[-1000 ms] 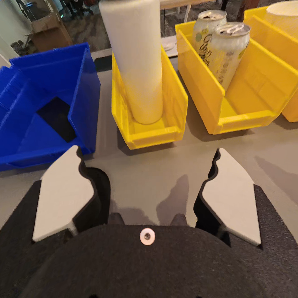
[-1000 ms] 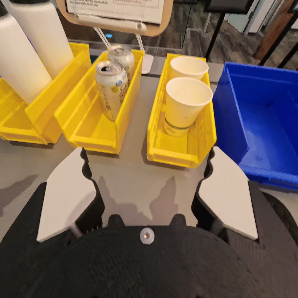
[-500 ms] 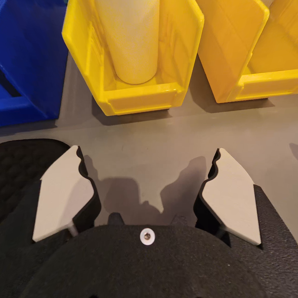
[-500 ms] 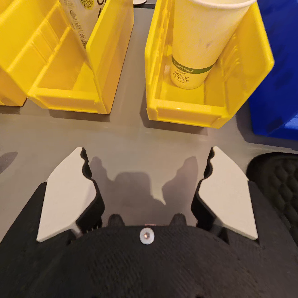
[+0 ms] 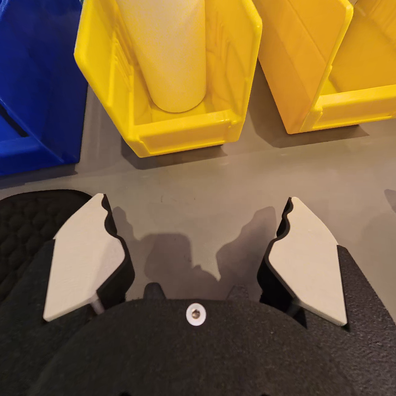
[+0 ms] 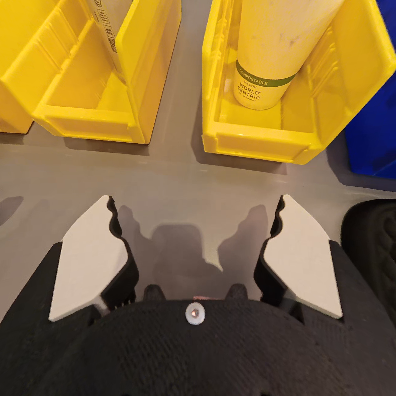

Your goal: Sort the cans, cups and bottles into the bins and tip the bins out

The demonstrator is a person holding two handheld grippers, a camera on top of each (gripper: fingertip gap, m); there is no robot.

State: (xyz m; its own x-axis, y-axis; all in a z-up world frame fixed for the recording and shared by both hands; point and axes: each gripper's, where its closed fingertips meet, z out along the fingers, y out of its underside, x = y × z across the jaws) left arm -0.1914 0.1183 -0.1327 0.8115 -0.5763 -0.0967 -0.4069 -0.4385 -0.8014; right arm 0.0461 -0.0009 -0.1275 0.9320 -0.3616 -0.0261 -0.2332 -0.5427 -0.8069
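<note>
left gripper [image 5: 197,199] and right gripper [image 6: 196,198] both gape wide, holding nothing.

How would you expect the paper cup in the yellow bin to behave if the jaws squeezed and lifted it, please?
The paper cup is probably light and thin-walled, so a firm squeeze may crush it. It narrows towards its base, so it might slip downward. It stands loosely in its yellow bin and would likely tip if nudged.

My left gripper [image 5: 197,200] is wide open with nothing in it, low over the grey table [image 5: 214,182]. In front of me sits a yellow bin [image 5: 188,137] with a white bottle [image 5: 171,53] standing inside. A blue bin [image 5: 38,85] is on its left, another yellow bin [image 5: 300,85] on its right. A black bumpy pad [image 5: 25,225] lies by my left finger.
</note>
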